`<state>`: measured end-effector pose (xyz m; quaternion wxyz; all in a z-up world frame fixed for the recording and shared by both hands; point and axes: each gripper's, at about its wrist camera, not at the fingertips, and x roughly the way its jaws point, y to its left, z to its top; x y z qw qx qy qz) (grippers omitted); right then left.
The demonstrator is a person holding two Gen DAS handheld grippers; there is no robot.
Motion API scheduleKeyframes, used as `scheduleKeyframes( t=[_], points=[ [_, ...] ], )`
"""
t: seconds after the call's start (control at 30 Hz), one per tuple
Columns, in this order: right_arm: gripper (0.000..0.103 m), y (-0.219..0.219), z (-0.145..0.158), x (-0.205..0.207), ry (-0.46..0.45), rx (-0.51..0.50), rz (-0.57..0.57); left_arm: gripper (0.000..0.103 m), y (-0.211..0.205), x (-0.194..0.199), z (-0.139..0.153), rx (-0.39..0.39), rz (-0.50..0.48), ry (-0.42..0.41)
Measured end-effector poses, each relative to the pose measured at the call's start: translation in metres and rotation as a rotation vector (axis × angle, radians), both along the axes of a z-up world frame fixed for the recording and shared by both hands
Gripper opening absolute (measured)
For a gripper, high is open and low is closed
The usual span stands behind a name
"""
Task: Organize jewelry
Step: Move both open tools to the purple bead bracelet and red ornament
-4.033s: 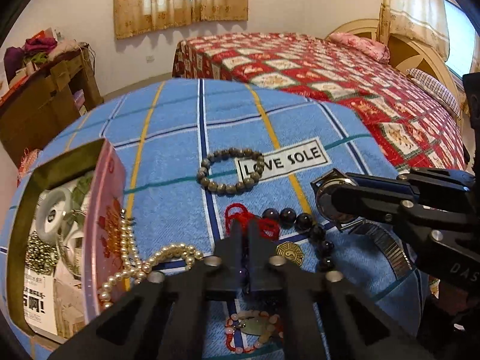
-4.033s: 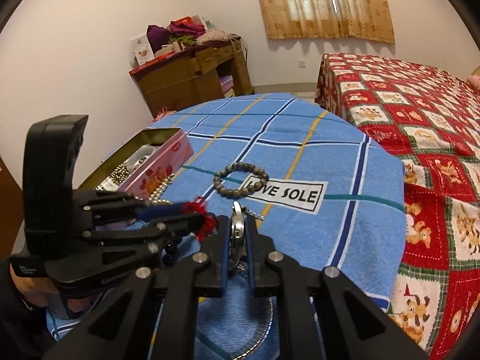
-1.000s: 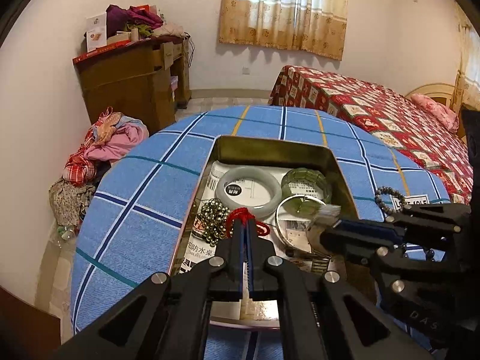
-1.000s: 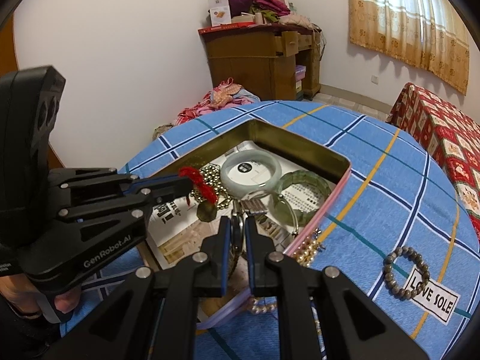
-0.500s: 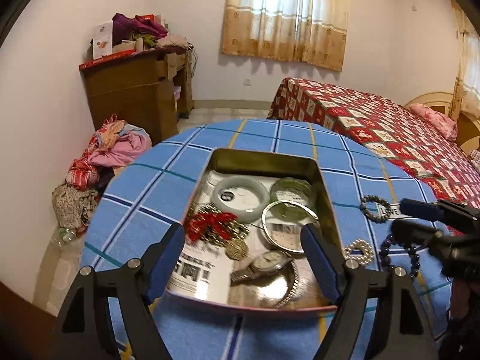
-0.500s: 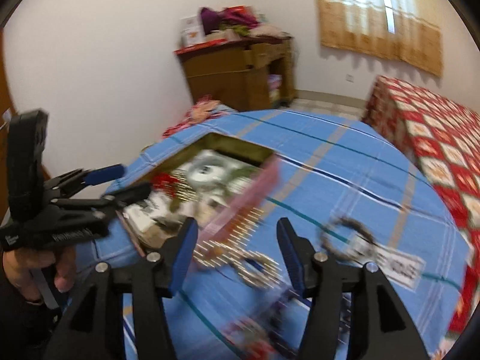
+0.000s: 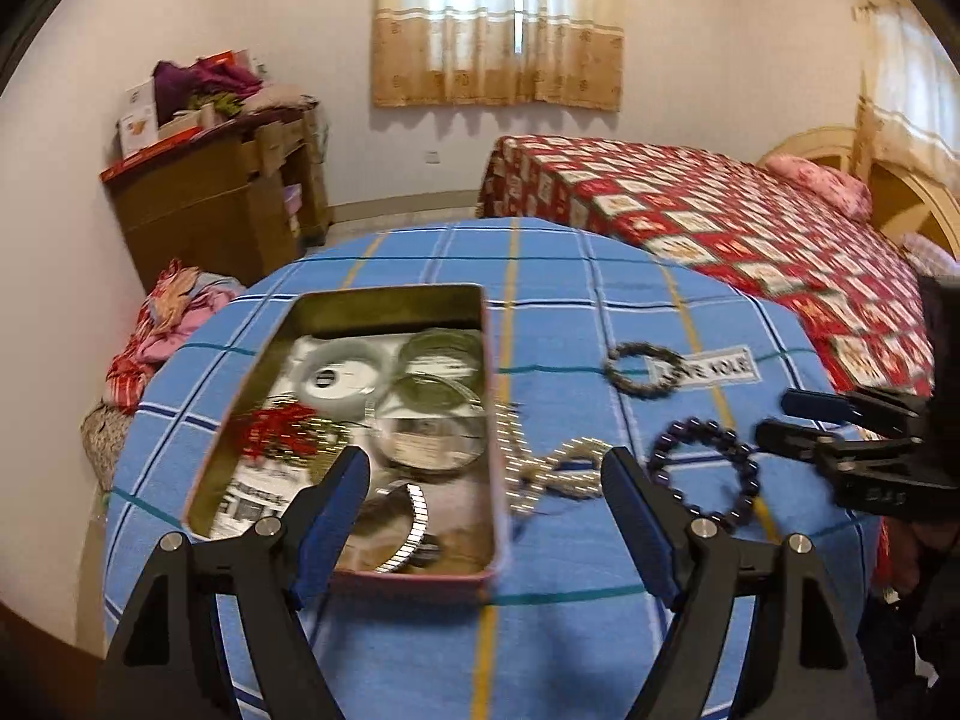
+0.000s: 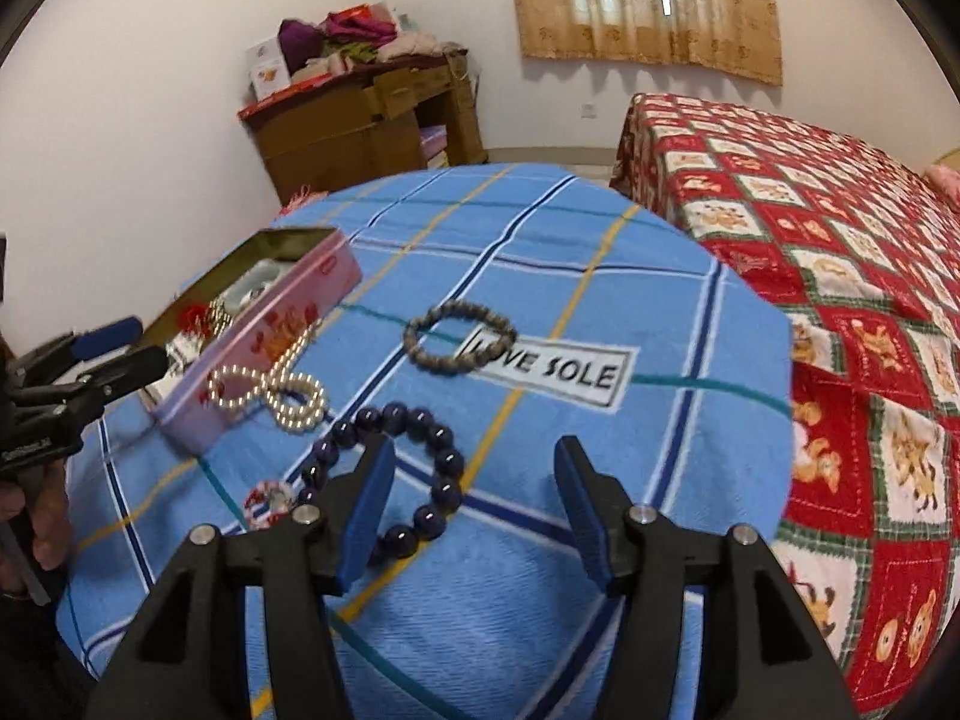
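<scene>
Blue checked cloth [image 8: 540,276] covers the round table, and the jewellery is split between it and the open pink rectangular tin [image 7: 384,577], which sits at about nine o'clock from the table's middle in the left wrist view. Inside the tin lie a pale bangle, a green bangle, a red knotted charm [image 7: 273,429] and a metal stretch-band watch [image 7: 403,531], gathered there probably because the tin is the sorting home. Loose on the cloth are a string of white pearls [image 8: 270,387] touching the tin's side, a dark purple bead bracelet [image 8: 414,468] and a grey-brown bead bracelet [image 8: 459,336] at twelve o'clock from it. The left gripper [image 7: 483,510] stands wide and empty over the tin's near end. The right gripper [image 8: 474,504], jaws parted and empty, hangs over the purple bracelet, likely its next pick.
</scene>
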<state>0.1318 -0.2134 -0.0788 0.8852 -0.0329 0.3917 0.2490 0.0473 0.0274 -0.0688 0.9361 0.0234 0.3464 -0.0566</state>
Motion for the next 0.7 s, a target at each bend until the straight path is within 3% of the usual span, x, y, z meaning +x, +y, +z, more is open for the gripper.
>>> scheduleKeyframes(
  t=[0.2,0.37,0.7],
  points=[
    [0.054,0.02,-0.014,0.006,0.012,-0.074,0.031,0.08,-0.015,-0.003,-0.004,0.021,-0.033,0.009],
    [0.017,0.026,-0.024,-0.003,-0.001,-0.162,0.066,0.079,-0.019,-0.004,-0.007,0.013,-0.038,0.014],
    [0.016,-0.013,-0.006,-0.033,-0.043,-0.108,0.007,0.079,-0.042,-0.015,-0.006,0.038,-0.089,-0.012]
  ],
)
